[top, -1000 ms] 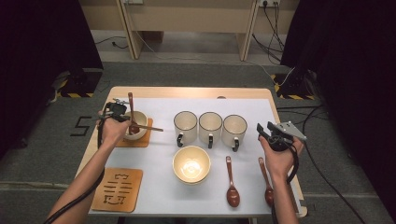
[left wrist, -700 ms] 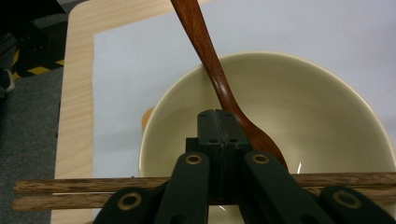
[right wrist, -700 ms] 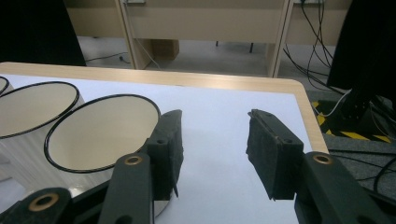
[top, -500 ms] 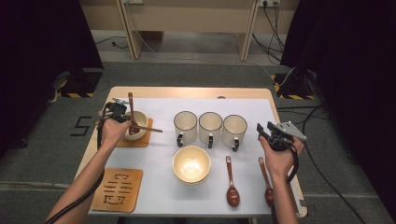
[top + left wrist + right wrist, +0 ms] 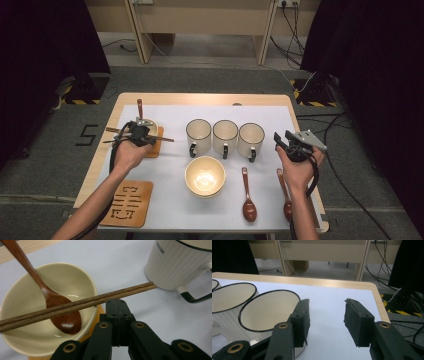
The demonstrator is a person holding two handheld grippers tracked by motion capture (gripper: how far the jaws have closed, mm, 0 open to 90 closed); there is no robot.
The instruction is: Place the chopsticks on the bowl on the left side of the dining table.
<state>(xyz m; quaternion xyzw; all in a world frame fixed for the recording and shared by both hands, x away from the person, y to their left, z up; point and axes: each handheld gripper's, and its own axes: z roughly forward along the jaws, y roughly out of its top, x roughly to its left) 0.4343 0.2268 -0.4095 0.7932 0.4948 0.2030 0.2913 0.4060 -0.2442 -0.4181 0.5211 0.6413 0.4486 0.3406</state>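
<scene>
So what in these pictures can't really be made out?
- Left bowl, high view: the hand and left tongs cover most of it.
- Chopsticks, left tongs view: their far ends run off the left edge.
- Mat under that bowl, left tongs view: just a sliver shows between the bowl and the shut tongs.
- Mugs, right tongs view: cut by the left edge and the left jaw of the open right tongs; handles unseen.

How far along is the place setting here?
Done: one bowl sits on its coaster with a spoon in it and chopsticks laid across the rim. In hand: nothing; the left gripper is shut and empty by the chopsticks, the right gripper open and empty beside the mugs. Likely left: the second bowl stands off the empty coaster, and two spoons lie on the table.
</scene>
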